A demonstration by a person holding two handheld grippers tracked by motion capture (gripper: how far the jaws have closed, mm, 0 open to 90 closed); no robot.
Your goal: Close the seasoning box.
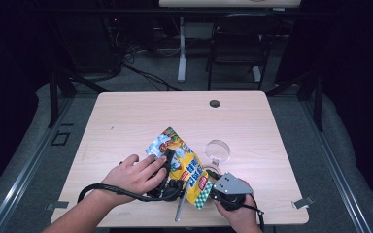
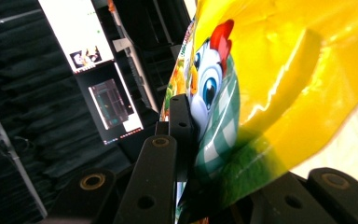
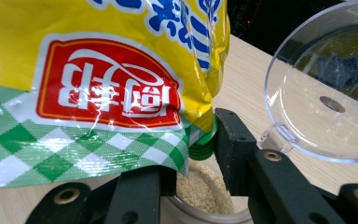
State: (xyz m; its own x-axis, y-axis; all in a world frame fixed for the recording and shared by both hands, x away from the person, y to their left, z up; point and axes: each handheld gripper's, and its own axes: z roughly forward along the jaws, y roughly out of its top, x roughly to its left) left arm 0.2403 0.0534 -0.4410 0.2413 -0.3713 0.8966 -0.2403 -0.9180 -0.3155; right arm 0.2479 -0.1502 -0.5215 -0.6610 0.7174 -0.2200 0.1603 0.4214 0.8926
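Pinching the yellow seasoning bag with the left gripper, both black jaws pressed together on the foil near the printed chicken, as seen in the left gripper view. Holding this bag lifted and tilted above the near middle part of the wooden table, the silver and colourful end pointing away from the person, the green checked end hanging down toward the right gripper. Wrapping the left hand over the body of the left gripper, with the black cable trailing back along the forearm.

Clamping a small clear jar with the right gripper, the jaws standing partly apart and closed on the two sides of the jar, just under the lower corner of the bag. Showing beige granules inside the jar, in the right gripper view. Keeping the green cap of the bag directly over the open mouth of the jar, very close to the granules; not possible to tell if touching them. Leaning the round transparent lid open and away from the bag, at the far side of the jar; seeming to be joined to the jar rim by a small hinge. Gripping the right gripper from below with the right hand, at the near edge of the table, with the grey plate on top.
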